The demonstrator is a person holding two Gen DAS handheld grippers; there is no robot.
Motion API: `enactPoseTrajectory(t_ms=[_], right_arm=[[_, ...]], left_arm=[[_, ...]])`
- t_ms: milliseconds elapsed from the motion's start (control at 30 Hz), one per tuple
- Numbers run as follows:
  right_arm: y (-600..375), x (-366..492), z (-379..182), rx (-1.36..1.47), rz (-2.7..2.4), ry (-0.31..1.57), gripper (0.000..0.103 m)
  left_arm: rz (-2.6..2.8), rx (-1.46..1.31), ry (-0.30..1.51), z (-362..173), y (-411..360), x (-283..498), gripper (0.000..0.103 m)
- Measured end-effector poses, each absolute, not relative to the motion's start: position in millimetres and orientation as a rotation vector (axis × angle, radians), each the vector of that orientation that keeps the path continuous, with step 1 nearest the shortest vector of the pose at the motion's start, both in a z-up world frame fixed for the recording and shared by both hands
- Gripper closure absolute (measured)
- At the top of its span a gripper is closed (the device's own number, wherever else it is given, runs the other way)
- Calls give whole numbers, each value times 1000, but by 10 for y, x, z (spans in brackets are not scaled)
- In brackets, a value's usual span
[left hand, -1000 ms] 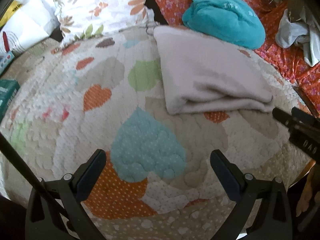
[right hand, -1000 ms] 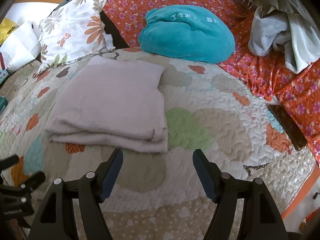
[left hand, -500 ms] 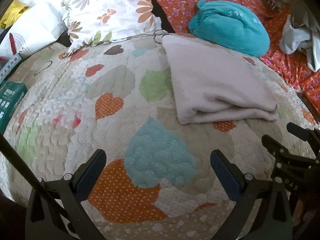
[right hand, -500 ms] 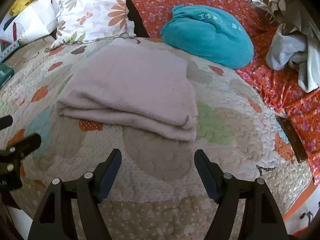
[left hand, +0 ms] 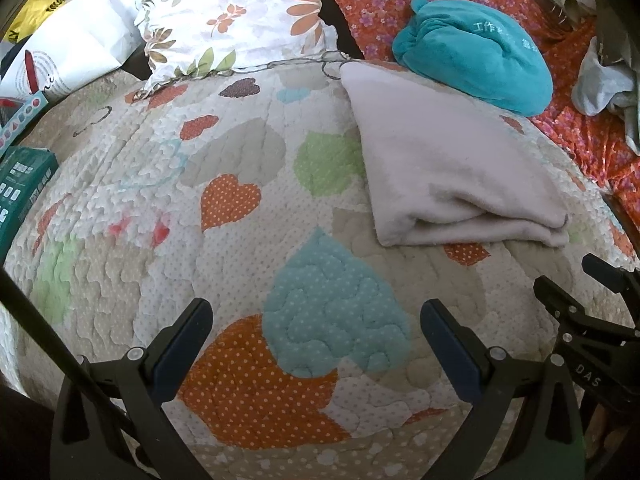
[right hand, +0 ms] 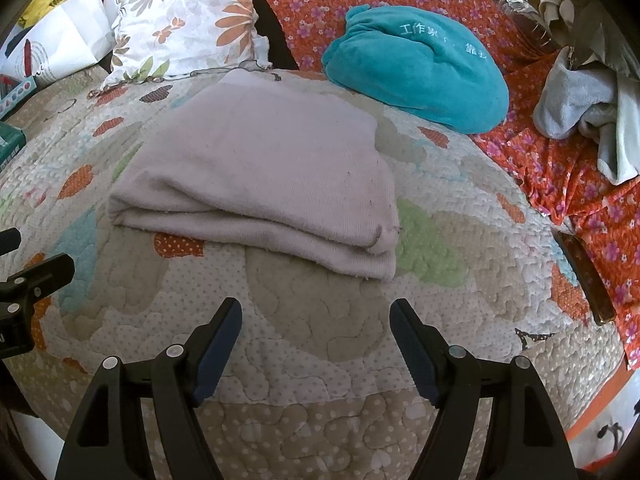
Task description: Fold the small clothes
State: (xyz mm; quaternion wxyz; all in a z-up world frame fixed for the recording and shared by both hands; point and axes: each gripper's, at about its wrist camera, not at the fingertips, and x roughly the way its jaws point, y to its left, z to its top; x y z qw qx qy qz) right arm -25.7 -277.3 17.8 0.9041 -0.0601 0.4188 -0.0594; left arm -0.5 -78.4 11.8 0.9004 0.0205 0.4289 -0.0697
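The left gripper (left hand: pixel 316 316) has its jaws wide apart, with nothing between them; under the gap there is only the quilt (left hand: pixel 168 216) with its coloured heart patches. The right gripper (right hand: pixel 316 316) also has its jaws apart and holds nothing; the quilt shows between its two fingers.

The folded pale cloth (right hand: pixel 264 172) lies flat on the quilt, just ahead of the right gripper and a little toward its left finger. Its thick folded edge faces the gripper, and several layers are visible at this edge. The fingertips do not touch it. From the left gripper, the same cloth (left hand: pixel 452 172) is ahead and to the right, beyond the right finger and well apart from the jaws.

Behind the cloth, farther from both grippers, a teal plush bundle (right hand: pixel 416 68) rests partly on the quilt and partly on an orange flowered sheet (right hand: pixel 580 184). A floral pillow (right hand: pixel 188 20) stands ahead and to the left of the right gripper, at the far edge of the quilt. A grey and white heap of clothes (right hand: pixel 588 116) lies far to the right on the orange sheet. A dark flat phone (right hand: pixel 586 276) lies to the right of the right gripper, at the quilt's edge. In the left wrist view the tips of the right gripper appear at the right border, and a green box (left hand: pixel 20 188) sits far to the left.
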Motion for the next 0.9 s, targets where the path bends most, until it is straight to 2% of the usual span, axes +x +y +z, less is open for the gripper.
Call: enactPoseTrajectory(t_ms=[900], right_arm=[[-2757, -246, 156, -146, -138, 863, 19]], left_arm=[[-139, 22, 910, 65, -708, 33, 0]])
